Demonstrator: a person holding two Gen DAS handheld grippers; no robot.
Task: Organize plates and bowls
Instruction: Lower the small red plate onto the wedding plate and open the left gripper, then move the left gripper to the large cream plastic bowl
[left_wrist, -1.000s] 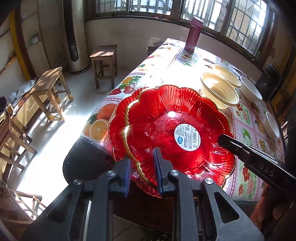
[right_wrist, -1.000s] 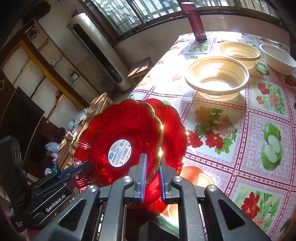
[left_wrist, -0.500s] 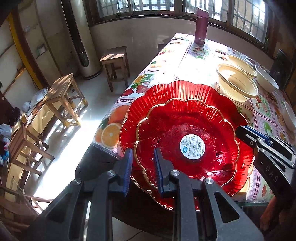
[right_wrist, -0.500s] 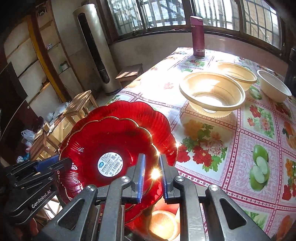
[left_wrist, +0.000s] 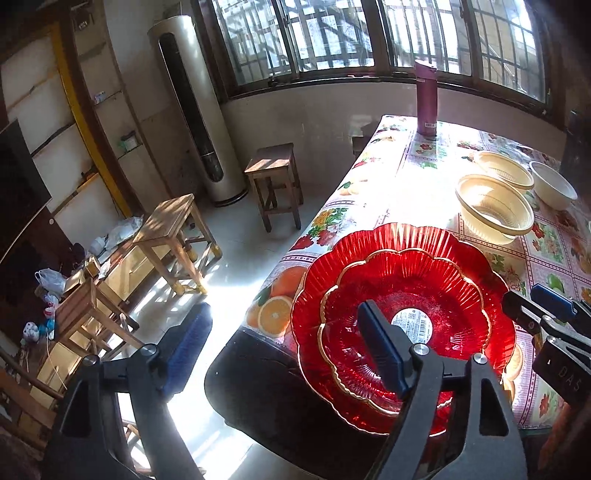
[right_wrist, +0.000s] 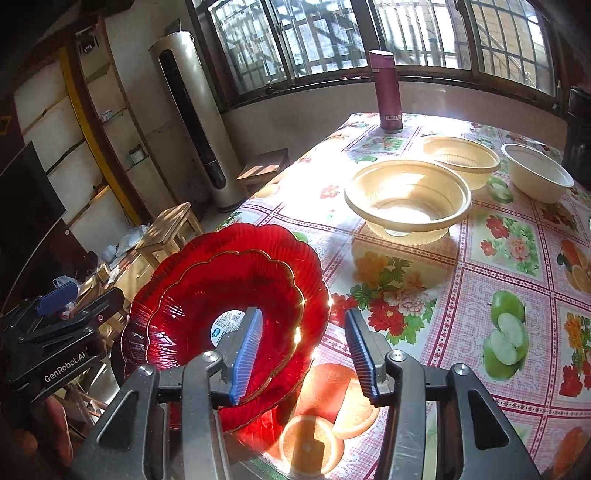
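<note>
A small gold-rimmed red plate (left_wrist: 406, 332) (right_wrist: 229, 295) lies nested in a larger red plate (left_wrist: 402, 240) (right_wrist: 258, 236) at the table's near left corner. My left gripper (left_wrist: 284, 314) is opening. The plates' near rim sits between its jaws, and neither pad touches it. My right gripper (right_wrist: 303, 314) is opening too, straddling the plates' right rim without pressing it. Two cream bowls (right_wrist: 408, 195) (right_wrist: 460, 155) and a white bowl (right_wrist: 537, 173) stand farther back on the table.
A maroon flask (right_wrist: 386, 92) stands at the far table edge under the window. The floral tablecloth (right_wrist: 461, 295) covers the table. Wooden stools (left_wrist: 173, 229) (left_wrist: 275, 177) and a tall white air conditioner (left_wrist: 192, 110) stand on the floor to the left.
Both grippers were shut on the small red plate's rim. They have let it go and stand open, and the plate rests inside the larger one. Both views have tilted upward.
</note>
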